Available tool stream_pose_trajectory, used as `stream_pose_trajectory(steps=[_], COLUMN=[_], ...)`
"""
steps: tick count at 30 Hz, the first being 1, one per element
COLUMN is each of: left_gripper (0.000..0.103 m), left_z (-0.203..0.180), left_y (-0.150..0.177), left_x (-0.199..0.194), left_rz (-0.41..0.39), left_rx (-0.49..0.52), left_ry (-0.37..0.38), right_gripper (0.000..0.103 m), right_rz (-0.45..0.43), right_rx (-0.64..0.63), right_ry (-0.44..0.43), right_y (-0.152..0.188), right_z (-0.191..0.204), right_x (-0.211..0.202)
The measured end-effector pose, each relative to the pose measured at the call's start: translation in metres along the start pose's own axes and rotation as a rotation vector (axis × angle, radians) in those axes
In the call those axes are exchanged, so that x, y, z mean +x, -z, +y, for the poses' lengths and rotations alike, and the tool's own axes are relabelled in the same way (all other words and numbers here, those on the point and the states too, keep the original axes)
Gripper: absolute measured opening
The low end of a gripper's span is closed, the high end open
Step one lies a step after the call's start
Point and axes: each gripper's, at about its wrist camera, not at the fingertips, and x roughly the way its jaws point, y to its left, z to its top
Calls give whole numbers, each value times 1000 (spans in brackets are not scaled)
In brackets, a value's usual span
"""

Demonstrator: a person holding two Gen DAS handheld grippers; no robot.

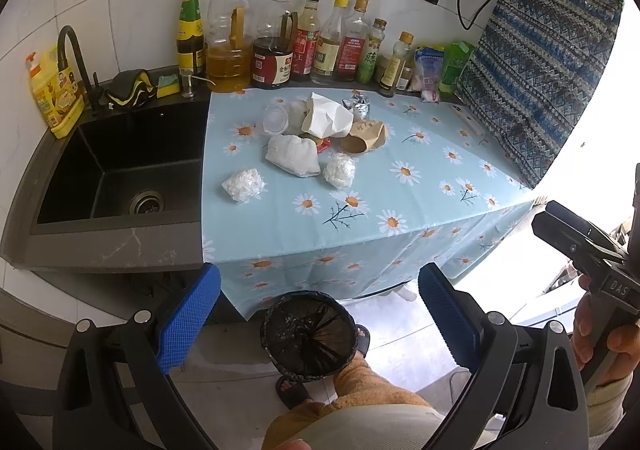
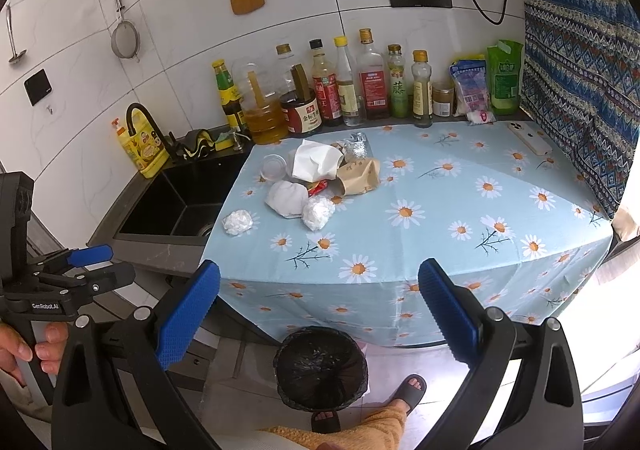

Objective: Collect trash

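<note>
A heap of trash (image 1: pixel 320 129) lies on the daisy tablecloth (image 1: pixel 400 201): white tissue, a brown paper bag (image 1: pixel 366 137), a clear plastic cup (image 1: pixel 274 121), foil, and two crumpled plastic balls (image 1: pixel 244 184) (image 1: pixel 339 169). The heap shows in the right wrist view (image 2: pixel 320 173) too. A bin with a black liner (image 1: pixel 308 332) (image 2: pixel 321 366) stands on the floor below the table edge. My left gripper (image 1: pixel 319 320) and right gripper (image 2: pixel 319 316) are both open and empty, held back from the table above the bin.
A black sink (image 1: pixel 120 177) with a faucet lies left of the cloth. Sauce and oil bottles (image 1: pixel 320 41) line the back wall. A white phone (image 2: pixel 530 137) lies at the cloth's far right. A patterned curtain (image 2: pixel 580 49) hangs on the right. The person's sandalled feet (image 2: pixel 408 390) are beside the bin.
</note>
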Motion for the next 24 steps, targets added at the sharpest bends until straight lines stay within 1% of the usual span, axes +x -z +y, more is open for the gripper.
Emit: stream_pose_trajectory(steps=[9, 14, 16, 20, 24], left_gripper=[96, 96, 96, 96, 96], left_z=[0, 1, 4, 15, 27], left_y=[1, 1, 0, -5, -14], left_x=[2, 11, 14, 24, 39], left_rz=[9, 27, 31, 36, 49], left_rx=[-7, 24, 14, -10, -44], left_ry=[12, 5, 16, 26, 15], right_gripper=[98, 98, 98, 98, 98], right_rz=[12, 29, 37, 50, 72], right_rx=[10, 42, 63, 45, 39], right_ry=[4, 2, -11, 3, -15], right_y=[1, 2, 0, -6, -15], right_z=[2, 0, -2, -3, -7], right_x=[3, 8, 10, 21, 37])
